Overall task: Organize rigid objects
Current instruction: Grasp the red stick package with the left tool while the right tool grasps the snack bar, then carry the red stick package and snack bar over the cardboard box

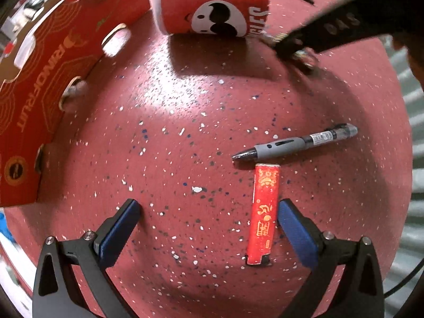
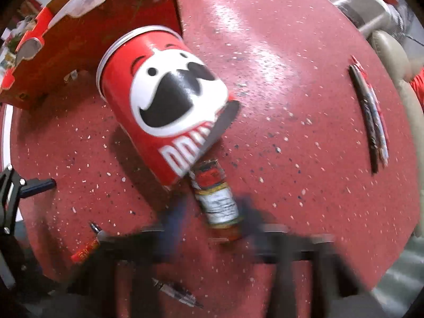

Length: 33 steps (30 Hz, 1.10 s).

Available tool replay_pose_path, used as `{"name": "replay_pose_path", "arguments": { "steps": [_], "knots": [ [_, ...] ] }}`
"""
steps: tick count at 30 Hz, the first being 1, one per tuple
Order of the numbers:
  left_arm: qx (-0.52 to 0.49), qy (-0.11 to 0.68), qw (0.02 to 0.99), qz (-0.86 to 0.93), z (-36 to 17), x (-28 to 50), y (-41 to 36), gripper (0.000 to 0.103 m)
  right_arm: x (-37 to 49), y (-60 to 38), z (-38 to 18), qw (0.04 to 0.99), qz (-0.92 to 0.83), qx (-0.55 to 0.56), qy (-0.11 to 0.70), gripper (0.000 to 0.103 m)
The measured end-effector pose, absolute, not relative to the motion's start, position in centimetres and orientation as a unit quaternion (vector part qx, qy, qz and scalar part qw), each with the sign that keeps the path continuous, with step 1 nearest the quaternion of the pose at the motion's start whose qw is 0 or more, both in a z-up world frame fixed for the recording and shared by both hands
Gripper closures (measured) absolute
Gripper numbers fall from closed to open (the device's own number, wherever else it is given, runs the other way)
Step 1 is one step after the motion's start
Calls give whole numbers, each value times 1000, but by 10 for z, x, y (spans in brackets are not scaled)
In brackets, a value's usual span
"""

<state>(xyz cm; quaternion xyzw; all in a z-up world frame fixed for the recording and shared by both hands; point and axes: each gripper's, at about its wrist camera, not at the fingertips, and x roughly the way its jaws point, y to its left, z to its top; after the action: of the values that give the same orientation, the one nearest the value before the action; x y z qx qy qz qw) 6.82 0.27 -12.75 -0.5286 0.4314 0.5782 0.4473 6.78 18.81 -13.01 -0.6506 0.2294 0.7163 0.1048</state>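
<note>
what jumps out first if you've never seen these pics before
The big red Pringles can lying on its side on the speckled red table, next to a red cardboard box. Just past its end, a small labelled bottle sits between the blurred right gripper fingers. In the left wrist view, the open left gripper hangs over a red lighter, with a grey pen just beyond.
</note>
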Motion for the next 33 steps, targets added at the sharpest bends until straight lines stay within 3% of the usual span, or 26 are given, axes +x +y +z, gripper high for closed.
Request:
{"name": "replay_pose_path", "arguments": {
  "steps": [4,8,10,11,13,15,17,33],
  "knots": [
    [-540,430,432,580,-127,68,2,0,93,192,-123,150,700,-636,288,78],
    [-535,440,427,582,-125,80,3,2,153,186,-100,184,684,-568,419,78],
    [-533,443,429,580,-120,88,3,13,175,177,-93,197,673,-554,449,78],
    [-542,434,436,573,-118,90,1,25,187,170,-89,205,667,-548,461,78],
    [-537,443,442,565,-114,98,1,38,205,158,-79,219,657,-532,486,78],
    [-535,449,448,558,-111,101,1,67,224,145,-72,233,644,-513,517,78],
    [-538,458,449,547,-108,101,1,83,238,135,-67,243,634,-495,542,78],
    [-487,462,494,552,-5,37,-16,83,228,85,-33,266,615,-462,581,78]
  ]
}}
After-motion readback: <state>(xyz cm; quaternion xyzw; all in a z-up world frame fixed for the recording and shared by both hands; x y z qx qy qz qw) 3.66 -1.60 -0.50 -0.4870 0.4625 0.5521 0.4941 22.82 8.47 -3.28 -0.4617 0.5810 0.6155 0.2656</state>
